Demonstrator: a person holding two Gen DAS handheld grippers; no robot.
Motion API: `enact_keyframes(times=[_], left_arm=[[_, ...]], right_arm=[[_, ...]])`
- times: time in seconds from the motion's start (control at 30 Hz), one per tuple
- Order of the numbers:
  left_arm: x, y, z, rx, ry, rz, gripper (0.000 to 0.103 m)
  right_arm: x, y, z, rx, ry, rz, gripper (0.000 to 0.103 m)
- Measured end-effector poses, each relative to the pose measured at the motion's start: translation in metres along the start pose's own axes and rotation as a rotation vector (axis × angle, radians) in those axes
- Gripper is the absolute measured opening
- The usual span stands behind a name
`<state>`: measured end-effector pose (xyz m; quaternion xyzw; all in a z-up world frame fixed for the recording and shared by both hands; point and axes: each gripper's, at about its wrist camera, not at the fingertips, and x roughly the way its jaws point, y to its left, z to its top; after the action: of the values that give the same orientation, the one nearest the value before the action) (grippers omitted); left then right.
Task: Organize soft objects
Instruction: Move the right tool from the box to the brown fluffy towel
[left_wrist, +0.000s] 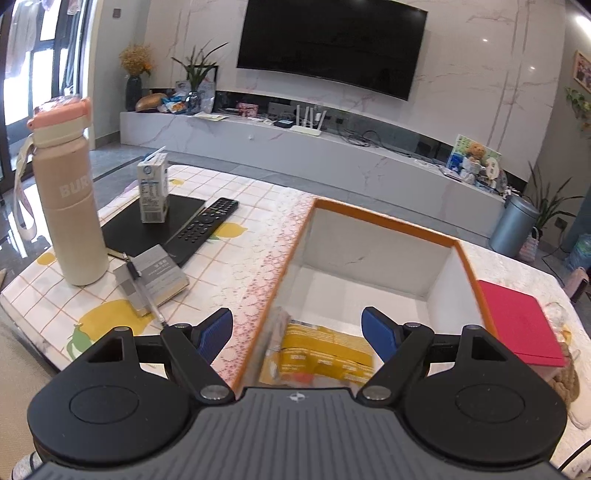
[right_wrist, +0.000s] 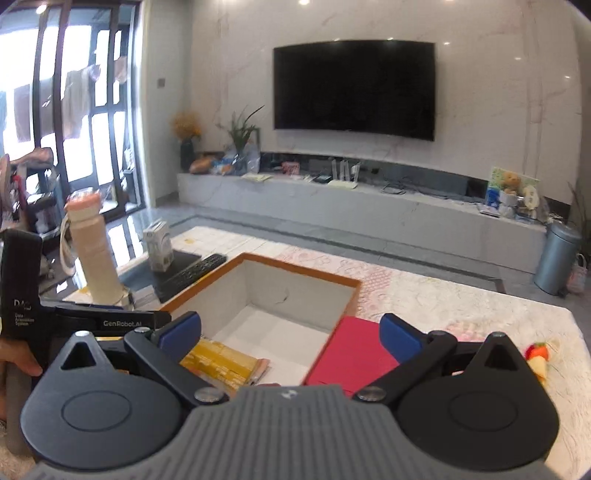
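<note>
yellow packet (left_wrist: 321, 350) lies in orange-rimmed box (left_wrist: 388, 218) | left tongs (left_wrist: 297, 332) released above it | right tongs (right_wrist: 290, 332) released, empty

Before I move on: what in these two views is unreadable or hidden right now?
- Yellow packet in the box: print blurred; left gripper body covers its near end.
- Small toy at the table edge, right wrist view: blurred, identity unclear.
- Red folder: near part hidden by right gripper.
</note>
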<state>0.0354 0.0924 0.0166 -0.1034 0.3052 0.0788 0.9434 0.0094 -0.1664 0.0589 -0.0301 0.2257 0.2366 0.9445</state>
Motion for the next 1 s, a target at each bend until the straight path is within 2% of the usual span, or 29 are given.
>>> enact_keyframes(times=[0.07, 0.2, 0.43, 0.5, 0.53, 0.6, 0.67, 0.8, 0.9, 1.0], left_arm=[[-0.008, -0.009, 0.0, 0.018, -0.019, -0.018, 0.093], [-0.021, -0.032, 0.0, 0.06, -0.04, -0.069, 0.093], [-0.021, -0.063, -0.006, 0.084, 0.019, -0.182, 0.093], [-0.016, -0.071, -0.009, 0.104, 0.039, -0.183, 0.093], [-0.014, -0.075, -0.011, 0.117, 0.048, -0.175, 0.093], [-0.011, -0.085, -0.014, 0.143, 0.058, -0.163, 0.093], [-0.012, -0.094, -0.016, 0.166, 0.061, -0.168, 0.093], [-0.013, -0.113, -0.019, 0.194, 0.079, -0.199, 0.093], [-0.009, -0.134, -0.022, 0.233, 0.106, -0.211, 0.093], [-0.004, -0.156, -0.028, 0.273, 0.136, -0.234, 0.093]], right_arm=[[-0.014, -0.012, -0.002, 0.039, -0.028, -0.021, 0.101], [-0.043, -0.043, -0.006, 0.104, -0.083, -0.006, 0.101], [-0.082, -0.096, -0.017, 0.208, -0.137, -0.131, 0.1], [-0.093, -0.106, -0.024, 0.154, -0.148, -0.094, 0.1], [-0.098, -0.106, -0.027, 0.099, -0.17, -0.112, 0.1], [-0.103, -0.103, -0.036, 0.007, -0.179, -0.214, 0.1], [-0.104, -0.107, -0.044, 0.0, -0.157, -0.246, 0.101], [-0.106, -0.131, -0.059, 0.16, -0.177, -0.247, 0.101], [-0.097, -0.152, -0.068, 0.253, -0.13, -0.243, 0.101], [-0.081, -0.169, -0.073, 0.33, -0.056, -0.308, 0.101]])
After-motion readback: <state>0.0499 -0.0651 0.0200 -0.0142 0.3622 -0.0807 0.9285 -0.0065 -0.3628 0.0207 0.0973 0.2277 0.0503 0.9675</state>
